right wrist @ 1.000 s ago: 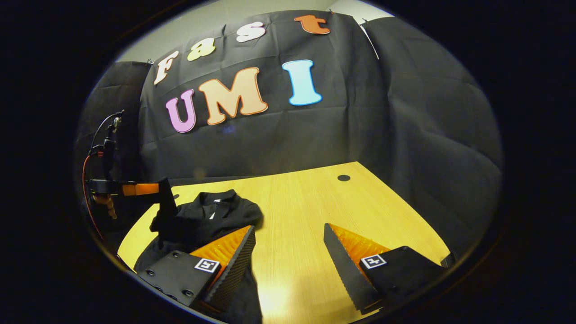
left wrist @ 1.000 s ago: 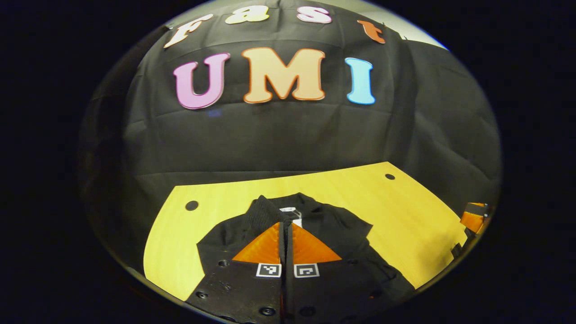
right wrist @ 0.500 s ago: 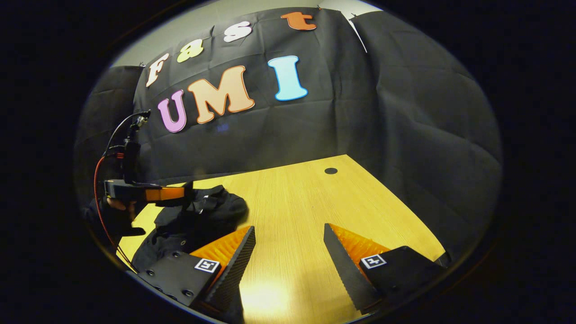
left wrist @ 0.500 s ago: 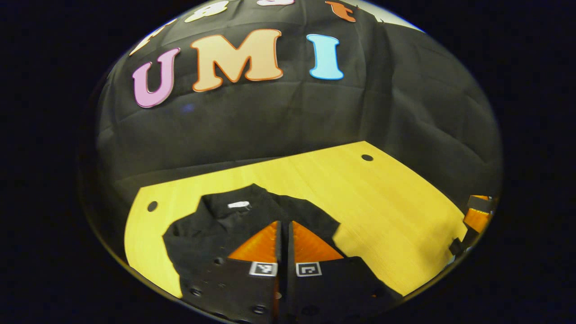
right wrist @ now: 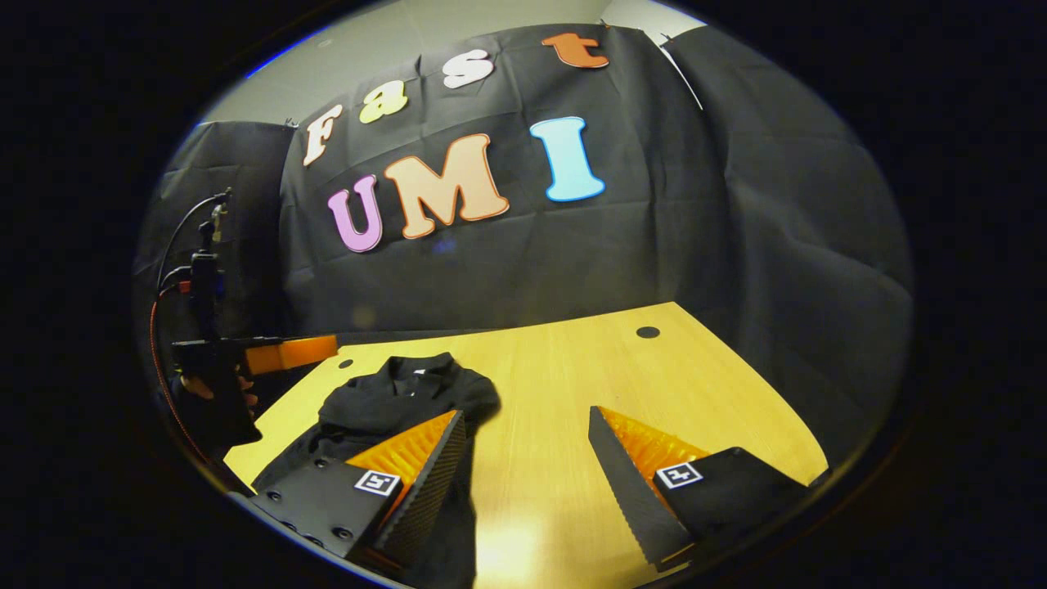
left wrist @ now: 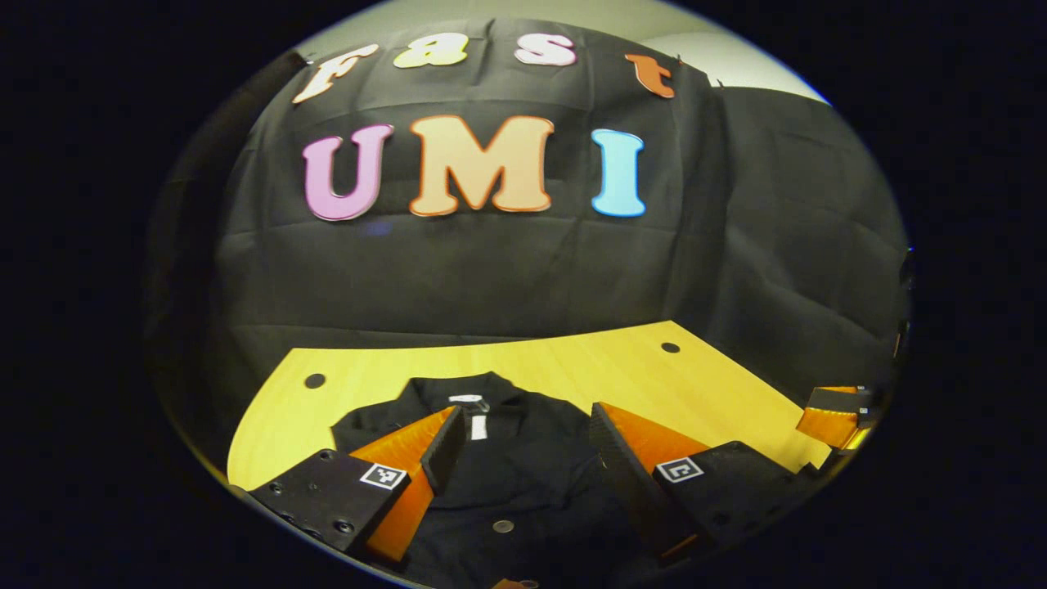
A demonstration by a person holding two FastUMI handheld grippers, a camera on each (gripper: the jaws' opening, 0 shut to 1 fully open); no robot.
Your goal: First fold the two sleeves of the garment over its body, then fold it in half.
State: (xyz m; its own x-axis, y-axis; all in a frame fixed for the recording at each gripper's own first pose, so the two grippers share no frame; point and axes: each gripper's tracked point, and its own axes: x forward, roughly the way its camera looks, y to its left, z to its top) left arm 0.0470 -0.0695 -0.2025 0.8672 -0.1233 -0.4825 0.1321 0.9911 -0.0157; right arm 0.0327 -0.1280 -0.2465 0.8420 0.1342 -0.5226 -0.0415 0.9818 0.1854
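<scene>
Both my left gripper (left wrist: 523, 433) and right gripper (right wrist: 523, 442) hang released over the soft, limp black collared garment (left wrist: 507, 466) on the yellow wooden table (right wrist: 572, 384), so I'd pinch a sleeve cuff.

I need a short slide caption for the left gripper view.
Open left gripper poised over a black collared garment lying on a yellow wooden table.

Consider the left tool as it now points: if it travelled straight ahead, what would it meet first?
Most likely the black garment, which lies on the table between and ahead of the open left tool. How far above it the tool hangs is unclear.
</scene>
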